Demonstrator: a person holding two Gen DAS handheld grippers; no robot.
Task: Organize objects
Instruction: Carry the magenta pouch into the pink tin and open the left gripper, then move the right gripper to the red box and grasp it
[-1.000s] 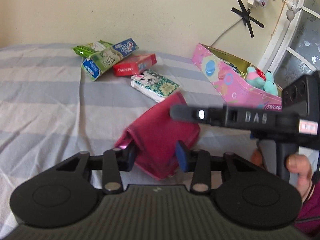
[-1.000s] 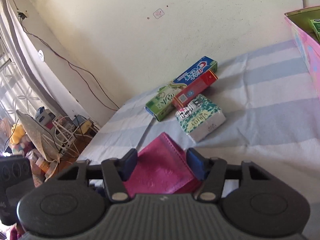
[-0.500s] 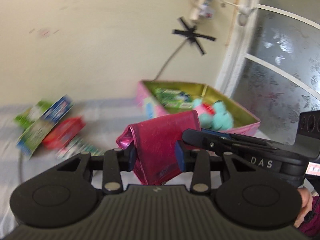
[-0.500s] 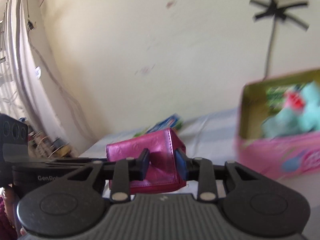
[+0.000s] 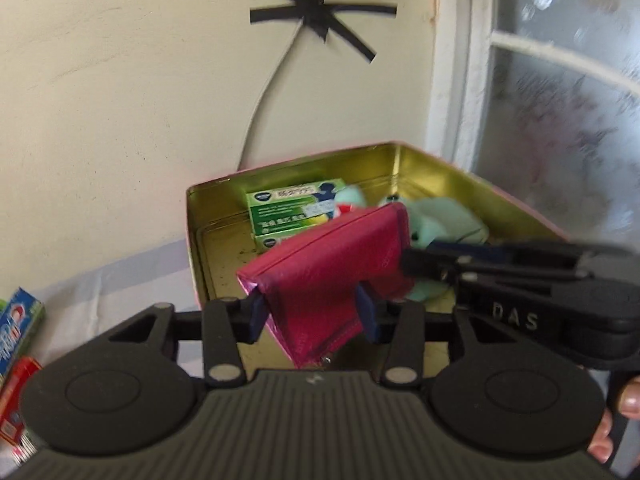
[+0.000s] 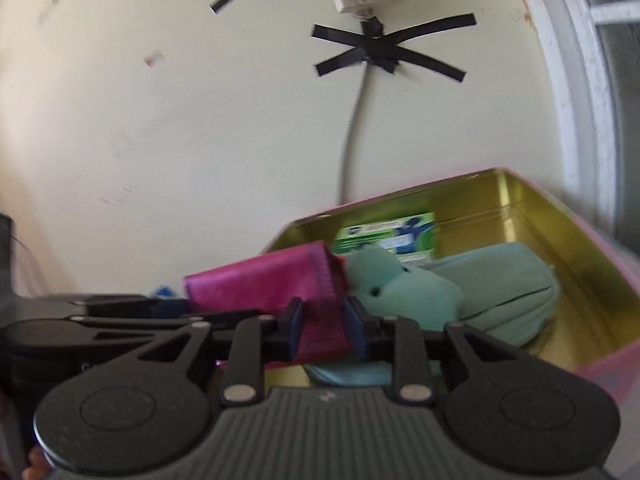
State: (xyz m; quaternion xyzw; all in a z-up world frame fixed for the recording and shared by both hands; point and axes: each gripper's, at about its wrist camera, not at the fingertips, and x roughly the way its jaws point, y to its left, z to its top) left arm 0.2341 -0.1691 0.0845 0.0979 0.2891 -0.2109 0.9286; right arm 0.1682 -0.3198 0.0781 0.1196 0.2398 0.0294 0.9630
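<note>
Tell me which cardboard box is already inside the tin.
The green box, standing at the tin's back wall; the toothpaste boxes lie outside, on the bedsheet.

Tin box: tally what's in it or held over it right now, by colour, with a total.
Inside or over the tin box:
Green: 1, green carton against the back wall.
Mint: 1, mint plush toy; it may be more than one piece, I cannot tell.
Magenta: 1, magenta wallet, held over the box by the left gripper and right gripper.
Total: 3

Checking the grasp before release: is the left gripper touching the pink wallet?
Touching. The left wrist view shows the left gripper shut on the pink wallet, both blue pads pressed against its sides.
</note>
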